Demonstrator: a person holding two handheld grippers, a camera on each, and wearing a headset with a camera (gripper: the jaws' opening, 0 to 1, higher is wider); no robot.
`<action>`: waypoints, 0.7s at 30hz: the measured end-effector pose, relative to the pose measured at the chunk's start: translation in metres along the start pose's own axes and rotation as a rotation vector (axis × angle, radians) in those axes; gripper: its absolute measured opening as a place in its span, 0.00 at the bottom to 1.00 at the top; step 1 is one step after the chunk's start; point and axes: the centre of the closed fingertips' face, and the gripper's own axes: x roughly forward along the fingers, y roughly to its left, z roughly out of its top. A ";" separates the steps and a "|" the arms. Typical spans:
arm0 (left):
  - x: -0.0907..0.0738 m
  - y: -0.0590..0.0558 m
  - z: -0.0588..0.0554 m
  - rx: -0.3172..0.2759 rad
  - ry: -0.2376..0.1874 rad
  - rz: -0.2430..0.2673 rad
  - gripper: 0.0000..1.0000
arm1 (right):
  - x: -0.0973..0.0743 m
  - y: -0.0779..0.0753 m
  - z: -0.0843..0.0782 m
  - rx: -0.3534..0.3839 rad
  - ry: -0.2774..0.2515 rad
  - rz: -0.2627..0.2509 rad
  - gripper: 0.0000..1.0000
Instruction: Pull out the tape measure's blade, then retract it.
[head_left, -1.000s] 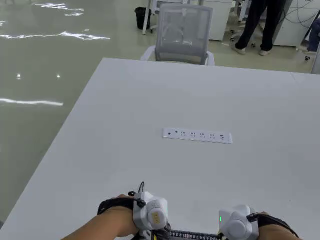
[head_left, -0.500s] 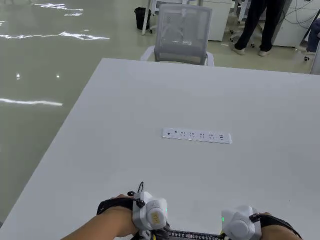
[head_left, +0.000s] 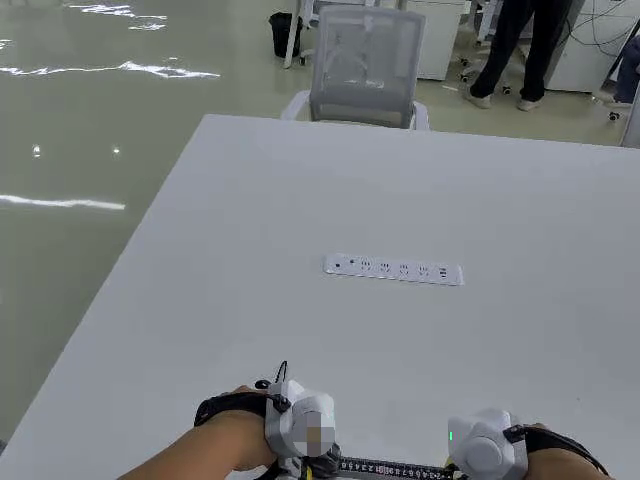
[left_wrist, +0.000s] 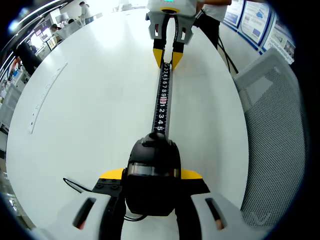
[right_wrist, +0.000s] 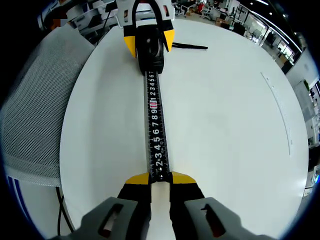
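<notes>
Left tool (left_wrist: 151, 176) clamped on the tape measure case (left_wrist: 152, 155), right tool (right_wrist: 160, 178) pinching the end of the blade (right_wrist: 154, 120), which stretches between them over the desk (head_left: 400, 180).

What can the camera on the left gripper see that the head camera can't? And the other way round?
Left gripper view: the black tape measure case clamped in the left gripper, and the right gripper pinching the far end of the blade, with numbers you can read. Head view: the grey chair beyond the white table, the shiny floor and a person's legs. Both: that table, the pulled-out blade and the power strip.
</notes>
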 end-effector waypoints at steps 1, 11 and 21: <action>0.000 0.000 0.000 0.000 0.000 0.000 0.34 | 0.000 0.000 0.000 0.001 0.000 0.000 0.12; 0.000 -0.001 0.000 -0.002 -0.002 0.001 0.34 | -0.001 -0.001 -0.004 0.004 0.006 0.001 0.12; -0.001 0.000 0.000 -0.003 -0.003 0.002 0.34 | -0.003 0.000 -0.007 0.013 0.009 0.000 0.12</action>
